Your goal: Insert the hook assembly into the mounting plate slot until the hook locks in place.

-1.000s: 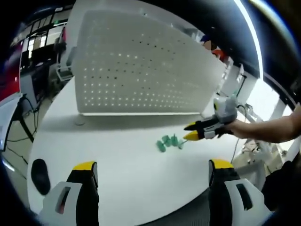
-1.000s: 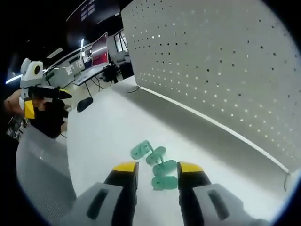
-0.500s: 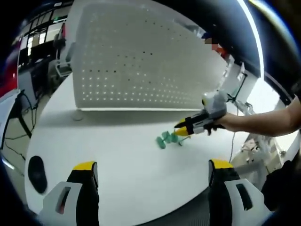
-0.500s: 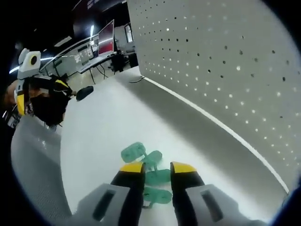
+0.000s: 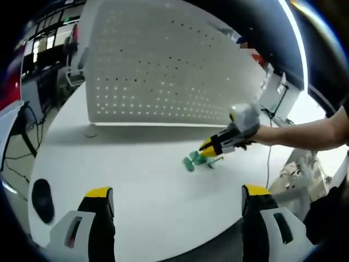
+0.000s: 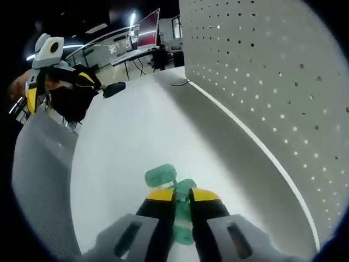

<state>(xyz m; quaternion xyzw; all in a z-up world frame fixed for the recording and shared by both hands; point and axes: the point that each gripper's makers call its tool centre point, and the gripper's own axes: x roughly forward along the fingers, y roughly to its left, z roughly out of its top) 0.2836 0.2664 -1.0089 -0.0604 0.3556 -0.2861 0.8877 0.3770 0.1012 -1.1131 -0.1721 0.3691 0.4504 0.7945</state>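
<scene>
Left gripper first: my jaws are spread wide, nothing between them, hovering over the near edge of the white table and well apart from the action. In the right gripper view it sits off at the far left, gloved hand around it.

Moving right across the left gripper view, the green hook parts lie in a little cluster on the table, out in front of the white pegboard that stands upright behind them. I take the pegboard to be the mounting plate, but honestly I can't make out any slot from here, just rows of small holes.

Right gripper comes in from the right side and is pressed nearly together on one of the green pieces. In its own view the yellow tips pinch a green part that runs lengthwise between the jaws, pointing straight ahead. Another green piece lies just beyond the tips, and I can't tell if it's joined to the gripped one or only touching it.

So the key relation: the part is already in the right gripper, long axis in line with the jaws, and the pegboard rises to the right of it in that view, near but not touching. The right one is clearly the nearer tool.

No containers anywhere. A dark mouse-shaped thing sits at the left edge of the table.
</scene>
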